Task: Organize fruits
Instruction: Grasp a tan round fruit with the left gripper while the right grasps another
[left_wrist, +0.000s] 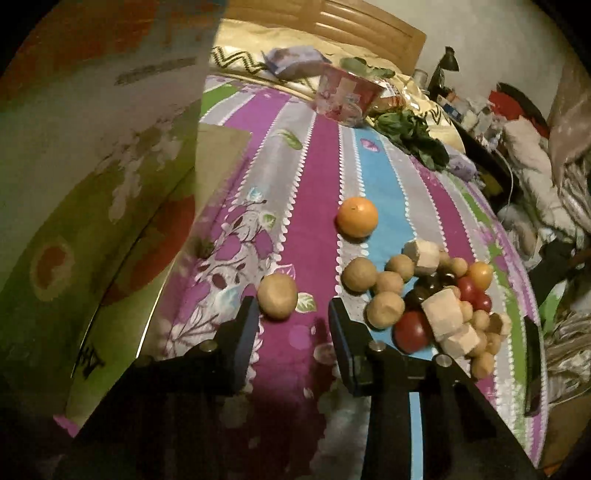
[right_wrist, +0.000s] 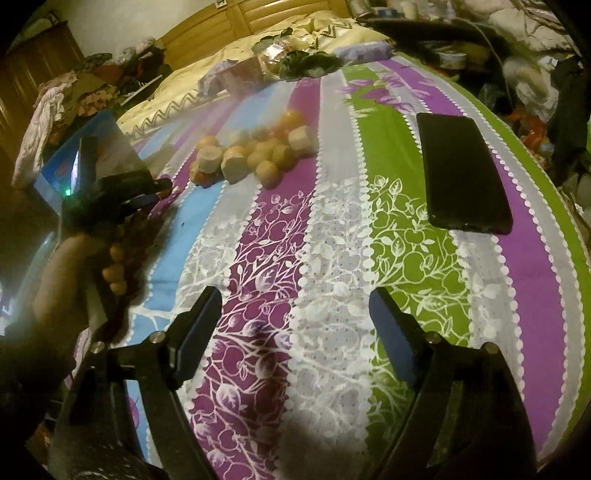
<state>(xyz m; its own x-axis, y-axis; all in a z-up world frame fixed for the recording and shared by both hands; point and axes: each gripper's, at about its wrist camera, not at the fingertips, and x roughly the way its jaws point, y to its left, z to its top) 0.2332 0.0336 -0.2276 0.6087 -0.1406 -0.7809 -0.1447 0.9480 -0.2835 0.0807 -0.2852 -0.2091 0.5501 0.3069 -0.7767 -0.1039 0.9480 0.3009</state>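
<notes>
Your left gripper (left_wrist: 293, 317) and right gripper (right_wrist: 295, 314) are hanging open and empty over the bedspread (right_wrist: 332, 258), so the fruit pile (left_wrist: 424, 295) is still lying unsorted.

Striped bedspread (right_wrist: 332, 240) under fruits (left_wrist: 424, 295), phone (right_wrist: 463, 173)

Left gripper (left_wrist: 293, 314) part-open, right gripper (right_wrist: 295, 310) wide, both empty.
</notes>
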